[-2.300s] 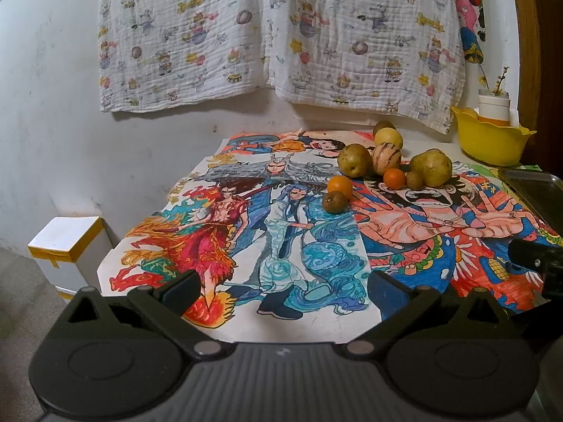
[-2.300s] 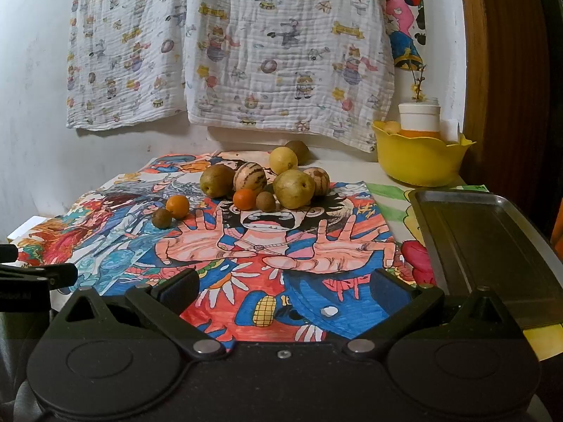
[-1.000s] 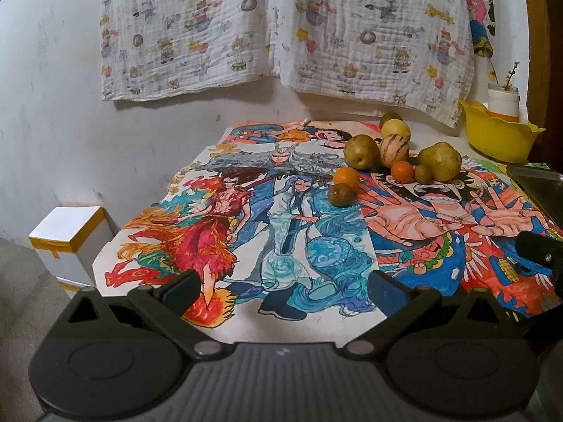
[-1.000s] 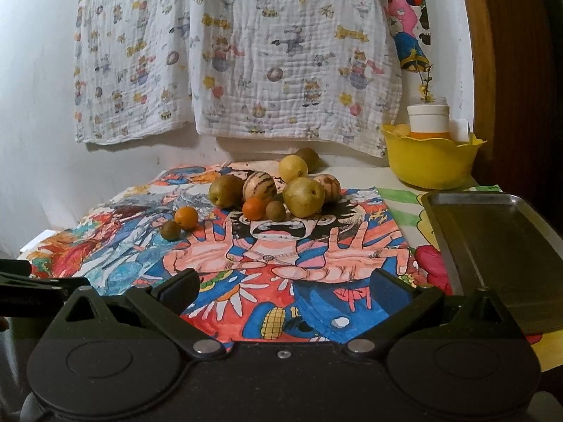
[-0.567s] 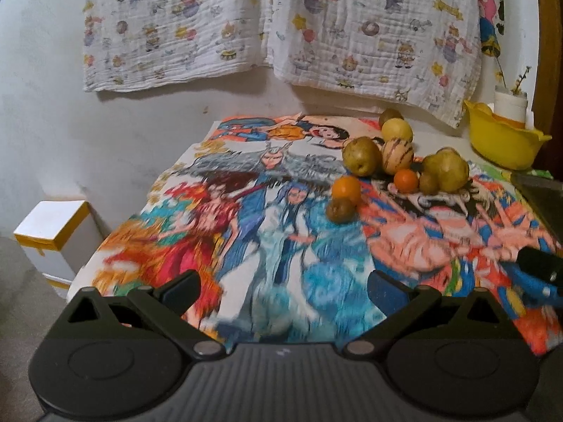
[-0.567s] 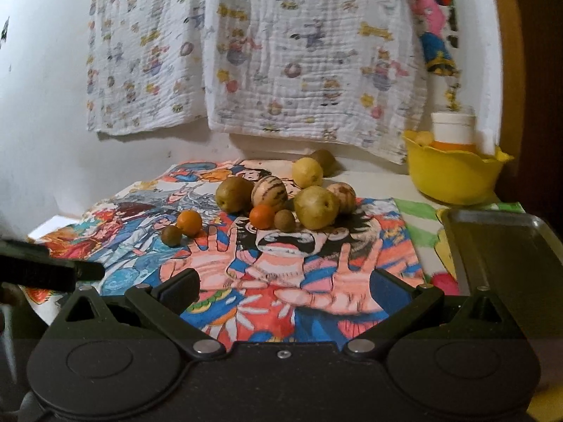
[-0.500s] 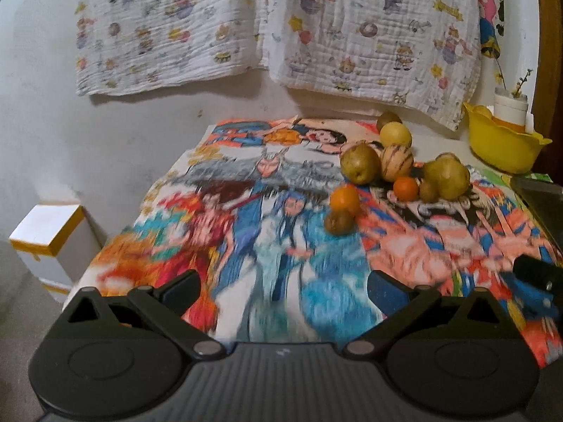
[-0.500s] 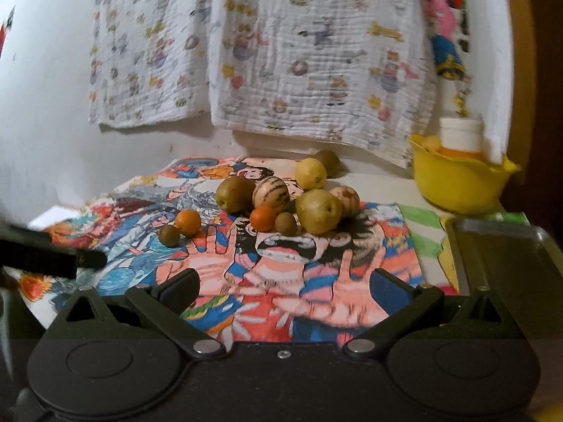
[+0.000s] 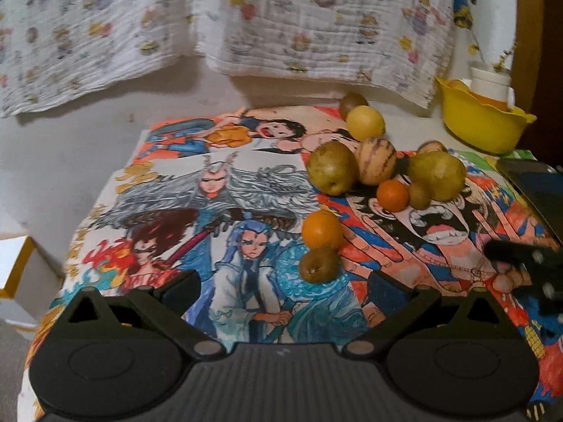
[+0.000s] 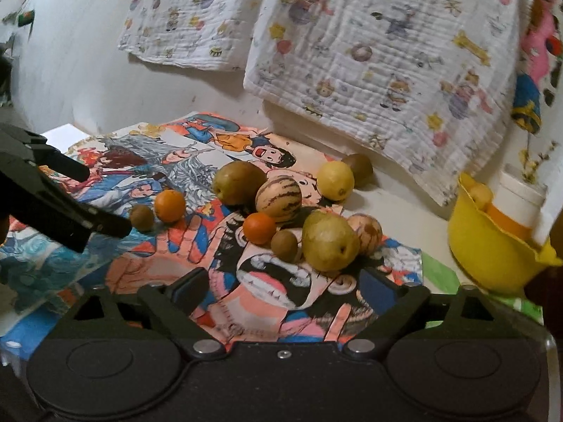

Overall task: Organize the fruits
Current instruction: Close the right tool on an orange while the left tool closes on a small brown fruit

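Note:
Fruits lie on a table covered with cartoon drawings (image 9: 218, 190). In the left wrist view a brown kiwi (image 9: 318, 265) and an orange (image 9: 322, 229) sit just ahead of my open, empty left gripper (image 9: 281, 286). Behind them are a green pear (image 9: 331, 172), a striped melon (image 9: 375, 161), a small orange (image 9: 392, 195), another pear (image 9: 436, 174) and a lemon (image 9: 365, 123). In the right wrist view my open, empty right gripper (image 10: 283, 286) faces a pear (image 10: 329, 241), a kiwi (image 10: 284, 244) and a small orange (image 10: 259, 228).
A yellow bowl (image 9: 482, 123) holding a white cup stands at the back right, also in the right wrist view (image 10: 489, 246). A dark metal tray (image 9: 535, 183) lies at the right edge. Patterned cloths (image 9: 299, 17) hang on the wall. A white box (image 9: 14, 267) sits left of the table.
Both grippers have moved forward over the table toward the fruits, which now look larger and closer. The right gripper has also tilted and turned left. Both stay open.

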`<action>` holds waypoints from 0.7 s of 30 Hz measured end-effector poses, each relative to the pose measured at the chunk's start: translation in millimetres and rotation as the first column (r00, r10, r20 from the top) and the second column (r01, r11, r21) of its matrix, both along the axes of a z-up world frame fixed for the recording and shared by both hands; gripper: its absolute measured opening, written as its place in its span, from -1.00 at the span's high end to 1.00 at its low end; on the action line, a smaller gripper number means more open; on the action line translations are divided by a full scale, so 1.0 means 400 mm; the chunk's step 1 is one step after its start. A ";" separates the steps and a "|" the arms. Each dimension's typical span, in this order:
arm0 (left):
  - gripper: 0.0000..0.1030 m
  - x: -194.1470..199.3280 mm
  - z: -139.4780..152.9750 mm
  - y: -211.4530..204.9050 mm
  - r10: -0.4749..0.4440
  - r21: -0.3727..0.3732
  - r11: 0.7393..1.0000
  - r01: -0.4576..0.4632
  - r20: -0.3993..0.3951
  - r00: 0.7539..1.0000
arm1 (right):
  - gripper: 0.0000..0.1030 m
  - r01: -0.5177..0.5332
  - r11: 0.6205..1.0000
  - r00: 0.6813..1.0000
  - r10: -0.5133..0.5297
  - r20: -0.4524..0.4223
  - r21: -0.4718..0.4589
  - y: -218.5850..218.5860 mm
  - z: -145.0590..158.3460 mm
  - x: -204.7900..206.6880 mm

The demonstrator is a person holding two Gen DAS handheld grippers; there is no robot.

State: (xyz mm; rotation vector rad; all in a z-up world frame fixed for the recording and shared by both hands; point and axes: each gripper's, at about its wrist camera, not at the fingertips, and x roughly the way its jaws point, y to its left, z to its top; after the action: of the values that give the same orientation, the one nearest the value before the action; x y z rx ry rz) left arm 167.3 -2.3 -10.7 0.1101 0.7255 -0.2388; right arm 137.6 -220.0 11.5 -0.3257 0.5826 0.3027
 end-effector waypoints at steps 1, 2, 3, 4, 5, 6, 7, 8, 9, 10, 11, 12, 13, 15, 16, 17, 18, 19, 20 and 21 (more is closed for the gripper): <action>-0.97 0.000 -0.002 -0.001 -0.016 -0.001 1.000 0.016 0.006 1.000 | -0.71 -0.019 1.000 1.000 0.019 0.000 -0.007 0.002 0.000 0.008; -0.97 -0.001 -0.003 -0.002 -0.031 0.000 1.000 0.031 0.012 0.999 | -0.68 -0.042 0.999 0.999 0.042 0.001 -0.014 0.005 0.000 0.017; -0.94 0.000 -0.004 -0.006 -0.044 0.003 0.999 0.044 0.016 0.999 | -0.66 -0.062 0.998 0.998 0.062 0.002 -0.020 0.009 0.001 0.024; -0.91 0.002 -0.006 -0.011 -0.055 0.007 0.998 0.055 0.019 0.998 | -0.62 -0.081 0.996 0.997 0.081 -0.004 -0.025 0.013 0.001 0.034; -0.90 0.005 -0.007 -0.015 -0.062 0.008 0.998 0.061 0.018 0.998 | -0.58 -0.101 0.994 0.995 0.100 -0.013 -0.030 0.019 0.001 0.045; -0.88 0.009 -0.009 -0.018 -0.066 0.008 0.998 0.066 0.015 0.998 | -0.56 -0.121 0.992 0.993 0.120 -0.021 -0.033 0.026 0.002 0.058; -0.86 0.013 -0.012 -0.021 -0.068 0.006 0.998 0.068 0.009 0.998 | -0.53 -0.138 0.990 0.990 0.137 -0.027 -0.037 0.031 0.002 0.071; -0.84 0.017 -0.015 -0.023 -0.069 0.003 0.998 0.069 0.002 0.998 | -0.48 -0.155 0.987 0.988 0.153 -0.032 -0.043 0.038 0.003 0.083; -0.81 0.021 -0.018 -0.024 -0.070 -0.001 0.998 0.070 -0.005 0.998 | -0.43 -0.167 0.985 0.986 0.165 -0.033 -0.049 0.044 0.003 0.091; -0.78 0.026 -0.021 -0.025 -0.069 -0.006 0.998 0.069 -0.012 0.998 | -0.34 -0.177 0.983 0.984 0.175 -0.035 -0.056 0.050 0.000 0.102; -0.76 0.029 -0.024 -0.025 -0.070 -0.012 0.997 0.070 -0.020 0.997 | -0.22 -0.182 0.981 0.983 0.179 -0.040 -0.061 0.055 -0.003 0.115; -0.71 0.031 -0.027 -0.025 -0.070 -0.015 0.997 0.070 -0.025 0.997 | -0.16 -0.184 0.981 0.982 0.182 -0.047 -0.064 0.059 -0.008 0.126; -0.65 0.034 -0.030 -0.026 -0.069 -0.015 0.998 0.069 -0.029 0.997 | -0.05 -0.185 0.980 0.982 0.182 -0.058 -0.066 0.061 -0.014 0.139; -0.55 0.040 -0.035 -0.028 -0.068 -0.017 0.998 0.067 -0.039 0.997 | -0.03 -0.186 0.980 0.981 0.182 -0.069 -0.065 0.064 -0.023 0.156; -0.48 0.043 -0.038 -0.029 -0.068 -0.022 0.998 0.067 -0.047 0.997 | -0.03 -0.187 0.980 0.980 0.183 -0.074 -0.063 0.065 -0.025 0.162; -0.44 0.044 -0.040 -0.029 -0.068 -0.028 0.997 0.066 -0.052 0.996 | -0.03 -0.188 0.980 0.980 0.183 -0.078 -0.062 0.066 -0.027 0.168; -0.35 0.045 -0.042 -0.029 -0.069 -0.035 0.997 0.067 -0.052 0.996 | -0.02 -0.187 0.980 0.980 0.182 -0.081 -0.062 0.067 -0.028 0.174; -0.27 0.045 -0.042 -0.030 -0.066 -0.036 0.997 0.064 -0.047 0.997 | -0.01 -0.187 0.981 0.980 0.182 -0.083 -0.061 0.068 -0.028 0.179; -0.22 0.045 -0.041 -0.031 -0.063 -0.034 0.998 0.061 -0.041 0.997 | 0.00 -0.190 0.980 0.979 0.185 -0.088 -0.056 0.069 -0.028 0.183; -0.11 0.045 -0.041 -0.034 -0.061 -0.032 0.998 0.060 -0.036 0.997 | 0.01 -0.193 0.980 0.978 0.187 -0.092 -0.054 0.070 -0.029 0.188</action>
State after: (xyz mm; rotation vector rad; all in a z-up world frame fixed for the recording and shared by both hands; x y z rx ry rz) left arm 185.4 -15.8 -27.2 0.0982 0.7556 -0.3103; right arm 212.8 -191.9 0.1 -0.4313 0.6487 0.4858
